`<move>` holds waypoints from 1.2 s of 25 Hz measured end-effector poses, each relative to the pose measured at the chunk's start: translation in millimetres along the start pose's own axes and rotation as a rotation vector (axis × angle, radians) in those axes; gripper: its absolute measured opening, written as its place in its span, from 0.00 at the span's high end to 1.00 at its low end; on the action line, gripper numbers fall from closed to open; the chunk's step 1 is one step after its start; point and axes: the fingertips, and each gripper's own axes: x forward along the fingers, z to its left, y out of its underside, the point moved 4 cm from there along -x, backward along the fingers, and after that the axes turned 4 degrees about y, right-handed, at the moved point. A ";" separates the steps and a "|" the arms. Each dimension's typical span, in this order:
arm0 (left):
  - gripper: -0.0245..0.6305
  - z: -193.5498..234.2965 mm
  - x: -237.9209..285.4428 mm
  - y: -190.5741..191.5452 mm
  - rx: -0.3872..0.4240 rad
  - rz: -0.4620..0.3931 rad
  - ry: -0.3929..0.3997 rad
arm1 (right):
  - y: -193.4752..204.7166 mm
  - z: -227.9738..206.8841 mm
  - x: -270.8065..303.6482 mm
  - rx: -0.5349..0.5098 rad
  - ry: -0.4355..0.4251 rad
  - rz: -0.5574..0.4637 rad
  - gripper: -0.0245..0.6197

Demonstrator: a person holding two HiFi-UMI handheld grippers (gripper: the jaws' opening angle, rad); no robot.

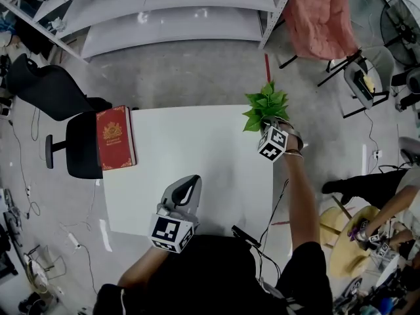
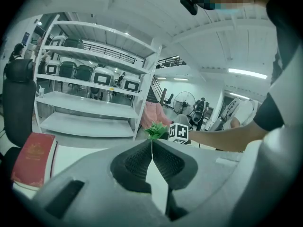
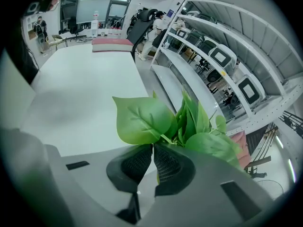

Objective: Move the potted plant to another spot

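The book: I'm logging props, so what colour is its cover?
The book is red with a gold emblem, best in the head view.

Right tongs hide the plant's pot.

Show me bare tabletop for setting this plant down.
Widest bare stretch: middle of the white table, between the red hardcover book and the green leafy potted plant in the right hand-held gripper. The near right corner is bare too. Crowded: near edge, by the left hand-held gripper.

Lab workshop: white shelving racks holding devices, office chair, floor fan
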 end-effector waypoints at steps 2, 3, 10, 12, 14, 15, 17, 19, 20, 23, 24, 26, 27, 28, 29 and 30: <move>0.93 0.1 -2.7 1.8 -0.002 -0.003 -0.001 | -1.5 3.0 -1.2 0.013 0.001 -0.006 0.94; 0.93 -0.3 -4.3 2.9 -0.003 -0.004 -0.001 | -2.0 5.2 -2.0 0.016 0.003 -0.007 0.94; 0.93 -6.7 -15.5 2.5 0.000 -0.014 0.005 | -4.6 14.5 -14.5 0.027 0.025 -0.010 0.94; 0.93 -8.2 -21.3 3.9 0.002 -0.017 0.006 | -4.1 20.3 -19.5 0.025 0.031 -0.004 0.94; 0.93 -9.3 -27.1 5.8 0.004 -0.020 0.009 | -3.8 26.6 -24.7 0.026 0.037 -0.001 0.94; 0.93 -9.8 -29.8 6.3 0.004 -0.022 0.011 | -3.9 29.4 -27.5 0.031 0.039 0.000 0.94; 0.93 -10.8 -35.4 6.4 0.005 -0.026 0.017 | -4.3 34.6 -33.3 0.041 0.043 0.002 0.94; 0.93 -12.6 -40.9 6.3 0.006 -0.031 0.024 | -4.4 40.3 -39.7 0.052 0.048 0.005 0.94; 0.93 -13.7 -43.6 6.6 0.007 -0.033 0.029 | -4.4 43.5 -43.4 0.058 0.050 0.006 0.94; 0.93 -17.3 -51.5 9.3 0.012 -0.040 0.048 | -3.6 55.5 -55.9 0.072 0.061 0.010 0.94; 0.93 -19.1 -54.2 9.9 0.015 -0.042 0.054 | -2.8 59.7 -60.7 0.076 0.065 0.011 0.94; 0.93 -23.3 -59.0 9.4 0.021 -0.047 0.067 | -0.7 66.6 -71.3 0.092 0.070 0.014 0.94; 0.93 -25.1 -61.3 8.6 0.024 -0.050 0.074 | 0.4 69.8 -76.6 0.105 0.071 0.015 0.94; 0.93 -26.5 -63.5 8.1 0.027 -0.052 0.082 | 1.4 73.5 -81.9 0.118 0.072 0.016 0.94; 0.93 -27.6 -65.8 8.0 0.029 -0.055 0.090 | 2.4 77.6 -86.9 0.132 0.076 0.018 0.94; 0.93 -28.4 -67.9 8.2 0.031 -0.057 0.099 | 3.4 82.1 -91.9 0.144 0.080 0.020 0.94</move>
